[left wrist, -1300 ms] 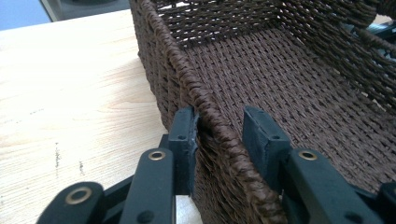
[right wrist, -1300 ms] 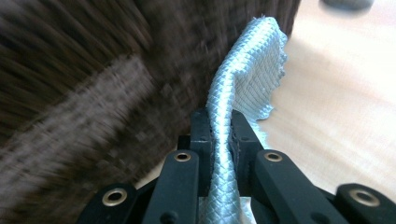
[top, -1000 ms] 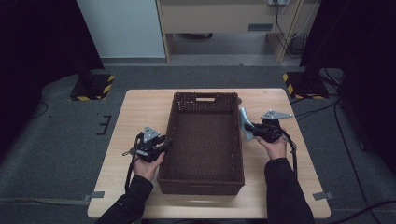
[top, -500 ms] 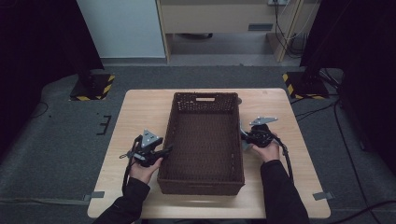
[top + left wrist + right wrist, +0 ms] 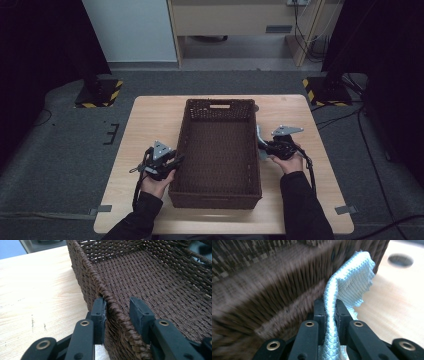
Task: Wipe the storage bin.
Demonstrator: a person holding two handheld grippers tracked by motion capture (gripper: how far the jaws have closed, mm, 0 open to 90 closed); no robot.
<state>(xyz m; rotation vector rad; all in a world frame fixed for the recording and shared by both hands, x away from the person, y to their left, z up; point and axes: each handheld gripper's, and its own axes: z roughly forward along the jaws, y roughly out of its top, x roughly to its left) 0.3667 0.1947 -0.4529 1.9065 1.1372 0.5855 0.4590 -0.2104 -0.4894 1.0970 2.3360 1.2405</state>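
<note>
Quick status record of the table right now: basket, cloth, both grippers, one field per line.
basket: brown woven basket, mid-table, nothing visible inside
cloth: pale blue cloth, outside the basket by its right wall, pinched in the right gripper
left gripper: left gripper, jaws apart, straddling the basket's left rim, one jaw outside against the wall, the other inside with a gap
right gripper: right gripper, jaws shut on the cloth, close beside the basket wall
table: light wooden table

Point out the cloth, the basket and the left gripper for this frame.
cloth (image 5: 352,287): right gripper view, its spread upper part.
basket (image 5: 220,145): high view, its woven floor.
left gripper (image 5: 117,312): left gripper view, between jaws straddling the rim.
</note>
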